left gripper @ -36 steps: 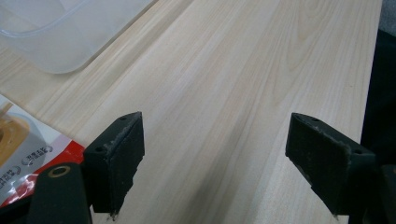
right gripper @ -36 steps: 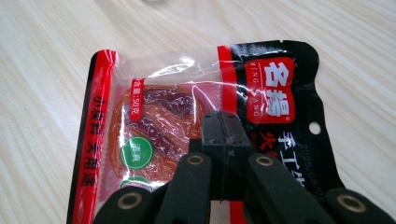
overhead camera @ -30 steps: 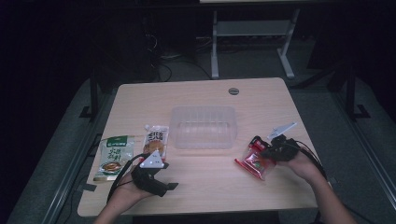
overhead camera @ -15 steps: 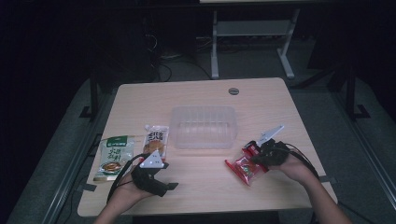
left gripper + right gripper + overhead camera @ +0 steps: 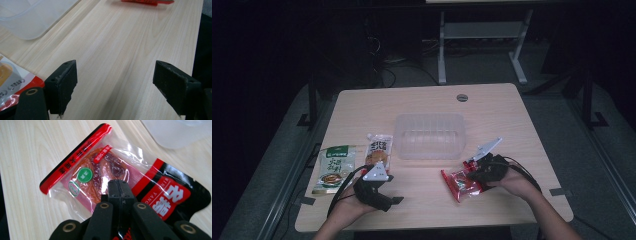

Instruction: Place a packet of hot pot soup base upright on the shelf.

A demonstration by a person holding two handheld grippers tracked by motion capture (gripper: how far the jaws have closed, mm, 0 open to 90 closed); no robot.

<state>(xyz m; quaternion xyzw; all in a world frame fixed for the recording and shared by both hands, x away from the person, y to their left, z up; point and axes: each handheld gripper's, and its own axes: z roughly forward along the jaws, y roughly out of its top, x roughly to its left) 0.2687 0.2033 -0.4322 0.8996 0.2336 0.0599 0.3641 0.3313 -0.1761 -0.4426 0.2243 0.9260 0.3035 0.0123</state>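
Gripping red snack packet (image 5: 120, 177) by one edge, right tongs (image 5: 473, 172) closed; left tongs (image 5: 117, 87) open (idle). Packet could slip near clear tub (image 5: 429, 135).

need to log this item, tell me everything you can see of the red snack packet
The red snack packet is a flat, glossy plastic pouch with red and black bands, white lettering, and a clear window showing reddish-orange food and two round green stickers. The right gripper is shut on its edge. In the high view it sits over the wooden table, right of centre, just before the clear plastic container.
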